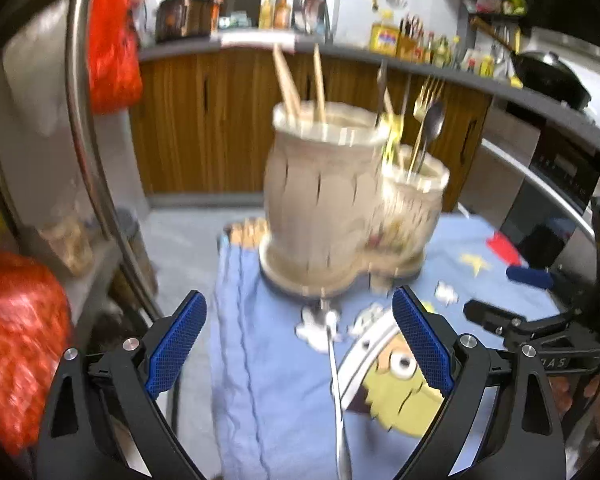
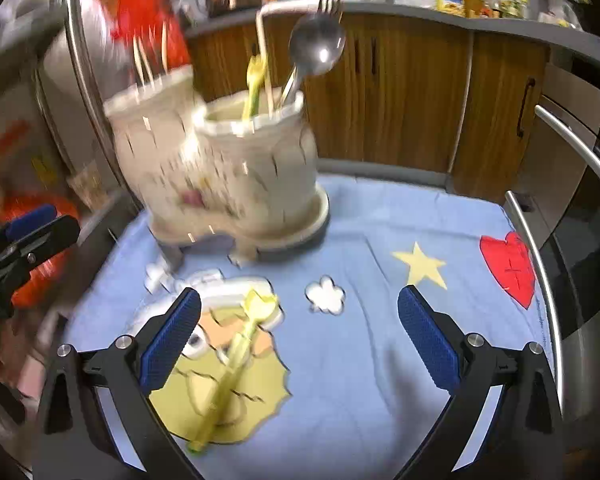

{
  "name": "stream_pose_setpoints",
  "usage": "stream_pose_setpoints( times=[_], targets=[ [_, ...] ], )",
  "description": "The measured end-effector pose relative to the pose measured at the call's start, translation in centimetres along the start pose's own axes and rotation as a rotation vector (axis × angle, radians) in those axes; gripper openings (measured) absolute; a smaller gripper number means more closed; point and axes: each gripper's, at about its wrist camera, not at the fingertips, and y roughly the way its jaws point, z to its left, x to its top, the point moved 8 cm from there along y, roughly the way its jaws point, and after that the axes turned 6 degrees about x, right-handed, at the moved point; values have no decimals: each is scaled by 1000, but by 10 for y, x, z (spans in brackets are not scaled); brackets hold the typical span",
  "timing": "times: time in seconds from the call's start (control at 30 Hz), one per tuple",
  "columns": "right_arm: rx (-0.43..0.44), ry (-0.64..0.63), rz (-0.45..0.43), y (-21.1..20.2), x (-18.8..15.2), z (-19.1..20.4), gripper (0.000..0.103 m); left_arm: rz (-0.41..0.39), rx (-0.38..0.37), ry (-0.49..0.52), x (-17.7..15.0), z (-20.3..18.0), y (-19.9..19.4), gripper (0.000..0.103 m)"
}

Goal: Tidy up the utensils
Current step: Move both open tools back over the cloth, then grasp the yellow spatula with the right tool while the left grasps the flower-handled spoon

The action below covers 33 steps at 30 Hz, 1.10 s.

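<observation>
Blue ribbed pads line both claws, and both stand wide with nothing between them. The left claw (image 1: 300, 344) hovers low over the blue cartoon cloth (image 1: 268, 400) that covers the bench, with a metal utensil (image 1: 334, 364) lying on the cloth between its fingers, handle running toward the camera. The right claw (image 2: 300, 340) hangs over the same cloth, and a yellow plastic utensil (image 2: 232, 364) lies slantwise just inside its left finger, head pointing away.

Beyond both stands the cream double holder (image 1: 340, 200) on its round base, near the far edge of the cloth. Its taller cup holds chopsticks (image 1: 296, 80); the shorter cup (image 2: 256, 148) holds a steel spoon (image 2: 318, 46), a fork and another yellow piece.

The step in hand looks like picking up the loose utensils, one per claw. To do it well, each claw should centre over the handle, turn so the pads cross it squarely, press close to the cloth and shut on the shaft and not the head; the thin metal one may slip or drag the cloth into folds. The lift should then clear the cup rim before lowering.

Motion blur smears the holder and the metal utensil's head, so I cannot tell whether it is a spoon or a fork. Its handle end is cut off at the frame's bottom.
</observation>
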Motion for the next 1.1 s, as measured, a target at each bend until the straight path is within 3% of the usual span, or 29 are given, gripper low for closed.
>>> stream_pose_setpoints(
  times=[0.13,0.23,0.47,0.6,0.7,0.87,0.97,1.1],
  targets=[
    [43,-18,87,12,-15,6,95,78,24,63,-18,0,14,94],
    [54,-8,123,17,-23,5,84,121,19,73,-27,1,20,94],
    [136,-42,173,25,-31,30,45,172,5,94,-36,-5,27,89],
    [153,-47,190,29,-32,38,26,182,-8,125,-39,-12,27,77],
    [125,-73,202,34,-34,40,24,200,-19,141,-42,-16,29,68],
    [129,-64,210,37,-34,39,10,215,-33,153,-46,-19,29,64],
    [138,-45,191,31,-31,33,10,222,-43,158,-47,-23,31,60],
    [129,-60,166,22,-26,30,10,247,-61,177,-51,-31,36,45]
  ],
)
